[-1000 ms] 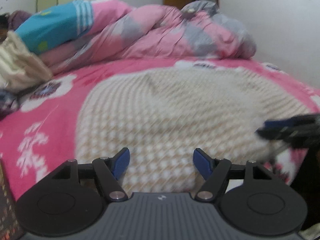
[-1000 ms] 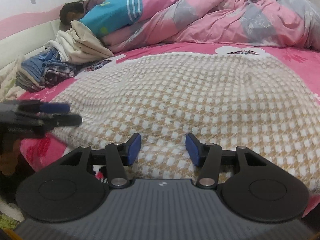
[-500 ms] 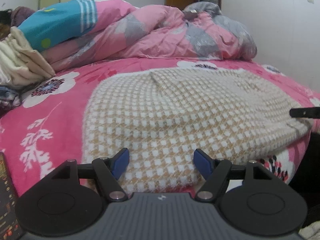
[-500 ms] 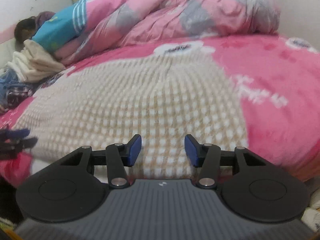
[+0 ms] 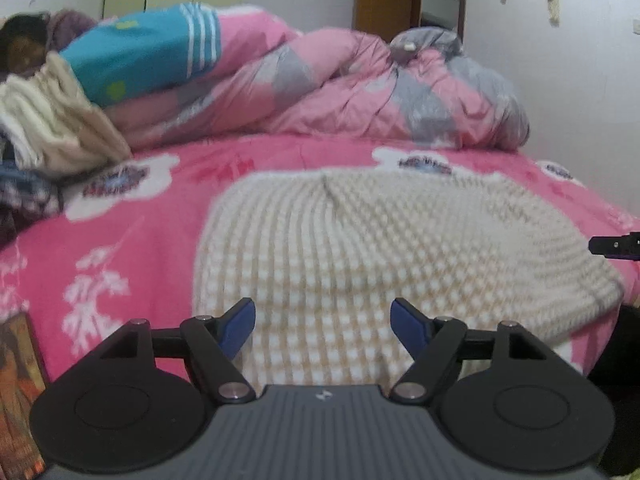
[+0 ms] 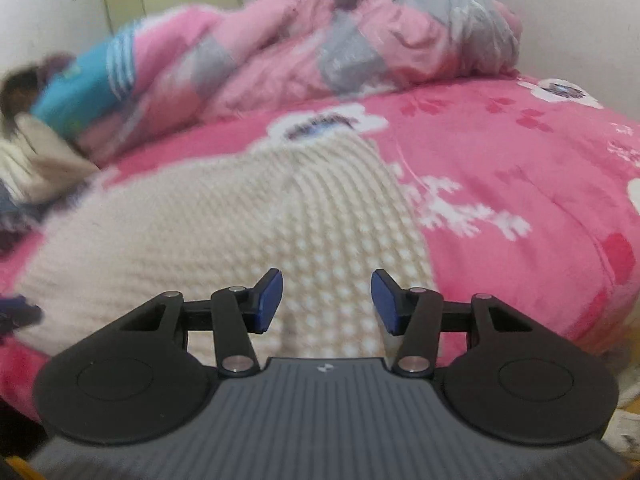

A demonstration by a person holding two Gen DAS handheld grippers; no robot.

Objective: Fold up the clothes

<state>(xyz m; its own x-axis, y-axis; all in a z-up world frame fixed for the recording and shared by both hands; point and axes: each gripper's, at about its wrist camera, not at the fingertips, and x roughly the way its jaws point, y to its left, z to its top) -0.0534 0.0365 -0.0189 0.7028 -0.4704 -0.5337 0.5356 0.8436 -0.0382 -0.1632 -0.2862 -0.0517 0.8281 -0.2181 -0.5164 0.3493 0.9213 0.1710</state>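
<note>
A cream-and-tan checked knitted sweater [image 5: 360, 256] lies spread flat on the near half of the bed, on a bright pink fleece bedsheet printed with white flowers [image 5: 132, 248]. In the left wrist view the knit fills the middle of the picture and reaches down to the near edge of the mattress, its left border running from about 11 o'clock to 7 o'clock.

The left claw [image 5: 323, 326] hangs just off the bed's near edge, its blue-padded fingers [image 5: 238, 322] spread wide apart with nothing between them, the sweater's hem showing in the gap. The right claw [image 6: 327, 302] is likewise released, its blue pads [image 6: 268, 300] parted and empty, poised above the sweater's near right part; in that view the knit's right border runs from 12 o'clock down to the claw, with bare pink sheet off toward 3 o'clock. The right wrist view is blurred, so I cannot tell whether its fingertips touch the cloth.

At 3 o'clock in the left view, a dark tip of the other tool [image 5: 616, 245] pokes in beside the sweater's right edge.

Toward 12 o'clock a rumpled pink-and-grey quilt [image 5: 360, 92] is heaped along the far side of the bed. At 10 o'clock sits a turquoise garment with white stripes [image 5: 140, 60], and below it, at 9 o'clock, a pile of folded cream clothes [image 5: 48, 120].
</note>
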